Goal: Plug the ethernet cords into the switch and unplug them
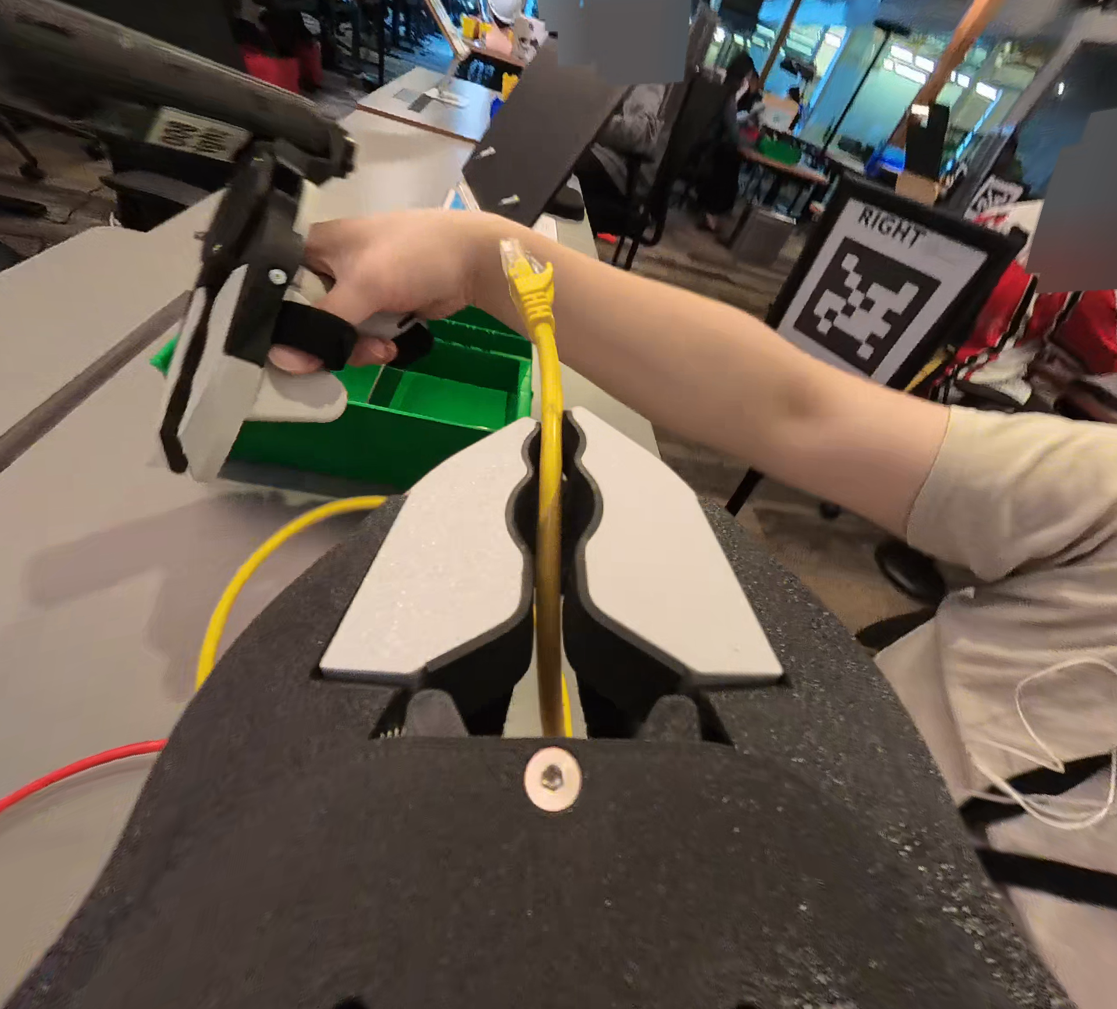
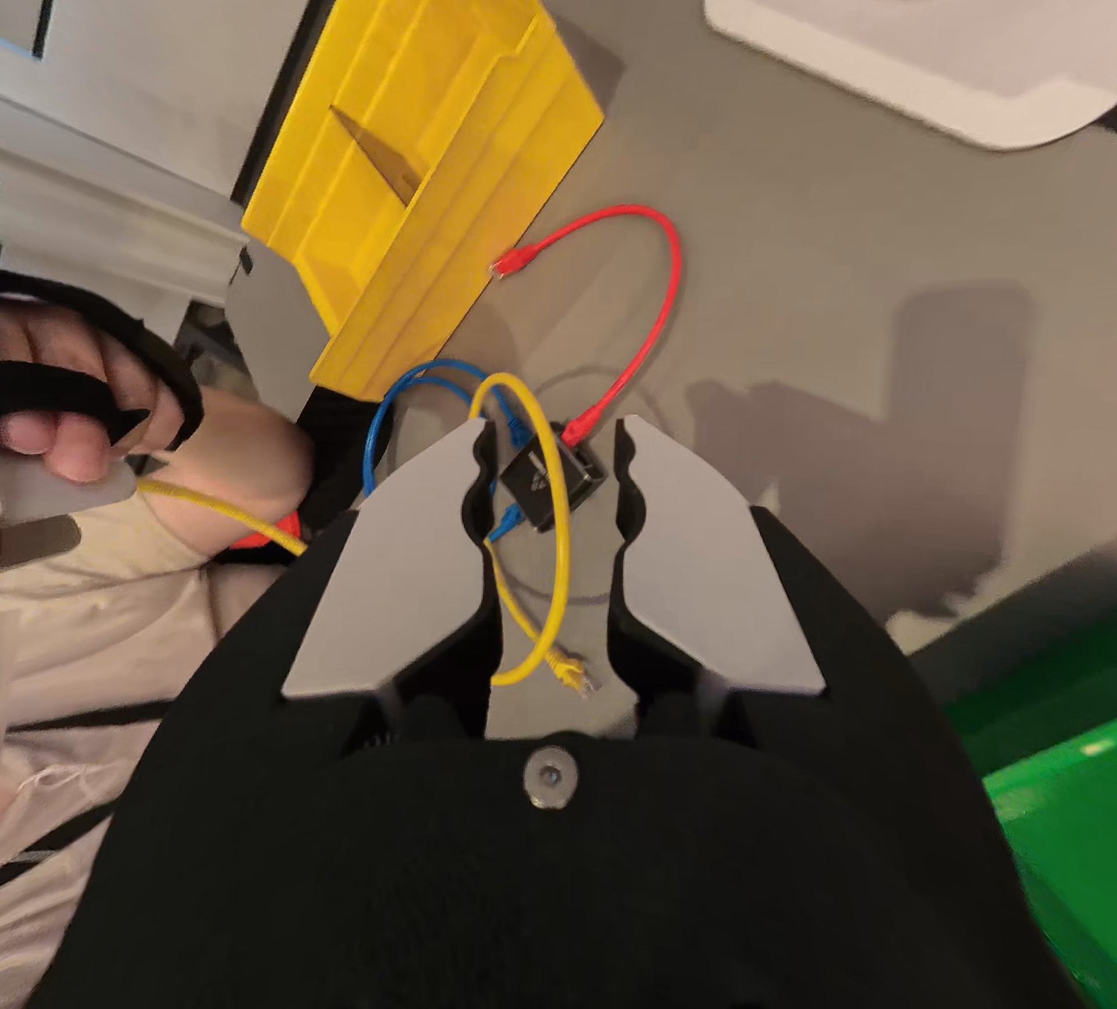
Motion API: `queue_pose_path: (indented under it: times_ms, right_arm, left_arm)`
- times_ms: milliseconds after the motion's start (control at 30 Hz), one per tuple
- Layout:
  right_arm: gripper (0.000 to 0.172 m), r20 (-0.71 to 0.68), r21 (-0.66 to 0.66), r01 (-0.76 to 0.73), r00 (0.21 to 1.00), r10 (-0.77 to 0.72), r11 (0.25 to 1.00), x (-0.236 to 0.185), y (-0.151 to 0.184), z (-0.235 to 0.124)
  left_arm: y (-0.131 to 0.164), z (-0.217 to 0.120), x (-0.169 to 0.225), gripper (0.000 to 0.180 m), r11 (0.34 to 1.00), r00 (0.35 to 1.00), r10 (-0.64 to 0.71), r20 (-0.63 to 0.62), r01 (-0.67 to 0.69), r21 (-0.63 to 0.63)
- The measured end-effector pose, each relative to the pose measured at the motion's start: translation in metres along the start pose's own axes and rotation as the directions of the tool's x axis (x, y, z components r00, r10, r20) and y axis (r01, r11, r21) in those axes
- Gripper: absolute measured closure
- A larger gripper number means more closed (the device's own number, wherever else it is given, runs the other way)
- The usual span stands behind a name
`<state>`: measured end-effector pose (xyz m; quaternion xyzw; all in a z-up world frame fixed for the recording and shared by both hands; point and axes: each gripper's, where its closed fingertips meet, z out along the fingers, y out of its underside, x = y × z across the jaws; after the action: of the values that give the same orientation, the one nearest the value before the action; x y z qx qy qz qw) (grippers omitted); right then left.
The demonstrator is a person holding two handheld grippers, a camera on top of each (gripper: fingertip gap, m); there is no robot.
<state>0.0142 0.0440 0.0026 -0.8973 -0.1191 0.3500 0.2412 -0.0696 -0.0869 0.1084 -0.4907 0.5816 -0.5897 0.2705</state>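
- We see the right gripper (image 2: pixel 553 490) with its jaws spread, nothing pressed between the pads.
- Below the gap sits the black switch (image 2: pixel 547 481) on the grey table (image 2: pixel 816 267).
- A yellow cord (image 2: pixel 559 496) loops across the switch, its plug (image 2: pixel 571 675) lying free.
- A red cord (image 2: pixel 656 315) and a blue cord (image 2: pixel 375 436) reach the switch.
- A yellow bin (image 2: pixel 423 146) lies beyond.

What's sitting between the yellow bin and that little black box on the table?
In the right wrist view, the blue cord loops between the yellow bin and the black switch, and the arc of the yellow cord crosses there too.
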Motion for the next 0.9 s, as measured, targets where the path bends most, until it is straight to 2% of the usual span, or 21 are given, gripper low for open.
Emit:
queue_pose_path:
  times_ms: [100, 200, 267, 333, 467, 567, 700, 767, 800, 833, 867, 900]
  right_arm:
    - [0.126, -0.071, 0.209, 0.030, 0.997, -0.015, 0.977, 0.013, -0.026, -0.023]
    - [0.123, -0.181, 0.507, 0.108, 0.983, -0.017, 0.855, 0.008, -0.053, -0.069]
    - [0.123, -0.138, 0.671, 0.161, 0.986, -0.091, 0.723, -0.032, -0.056, -0.092]
    - [0.121, -0.008, 0.766, 0.144, 0.977, -0.214, 0.626, -0.086, -0.046, -0.094]
    - [0.119, 0.311, 0.773, -0.078, 0.912, -0.269, 0.629, -0.144, -0.036, -0.072]
    - [0.125, 0.439, 0.742, -0.194, 0.864, -0.246, 0.641, -0.158, -0.042, -0.060]
    - [0.158, 0.360, 0.787, -0.154, 0.901, -0.242, 0.597, -0.155, -0.049, -0.055]
    - [0.160, 0.338, 0.780, -0.115, 0.904, -0.260, 0.615, -0.155, -0.047, -0.054]
    - [0.160, 0.326, 0.759, -0.078, 0.905, -0.274, 0.647, -0.156, -0.044, -0.052]
    - [0.161, 0.296, 0.745, -0.027, 0.909, -0.294, 0.666, -0.155, -0.042, -0.052]
    - [0.161, 0.257, 0.728, 0.030, 0.914, -0.313, 0.685, -0.153, -0.039, -0.052]
    - [0.161, 0.230, 0.681, 0.091, 0.916, -0.330, 0.727, -0.152, -0.034, -0.049]
  left_arm:
    - [-0.007, -0.007, -0.013, 0.176, 0.996, 0.998, -0.060, 0.013, 0.059, 0.071]
    - [-0.018, -0.018, -0.027, 0.177, 0.983, 0.993, -0.102, 0.057, 0.092, 0.162]
    - [-0.025, -0.025, -0.036, 0.177, 0.970, 0.987, -0.113, 0.112, 0.085, 0.226]
    - [-0.033, -0.031, -0.042, 0.177, 0.950, 0.981, -0.128, 0.145, 0.080, 0.301]
    - [-0.039, -0.033, -0.051, 0.177, 0.932, 0.964, -0.108, 0.244, 0.013, 0.361]
    - [-0.035, -0.027, -0.056, 0.177, 0.939, 0.945, -0.080, 0.318, -0.035, 0.341]
    - [-0.030, -0.017, -0.058, 0.177, 0.947, 0.933, -0.070, 0.352, -0.048, 0.317]
    - [-0.028, -0.014, -0.061, 0.175, 0.945, 0.926, -0.101, 0.364, -0.025, 0.325]
    - [-0.027, -0.016, -0.065, 0.159, 0.944, 0.915, -0.127, 0.382, -0.007, 0.330]
    - [-0.028, -0.019, -0.069, 0.134, 0.945, 0.901, -0.149, 0.408, 0.008, 0.326]
    - [-0.029, -0.024, -0.071, 0.125, 0.952, 0.894, -0.144, 0.425, 0.008, 0.307]
    - [-0.032, -0.030, -0.069, 0.125, 0.957, 0.897, -0.120, 0.426, -0.009, 0.290]
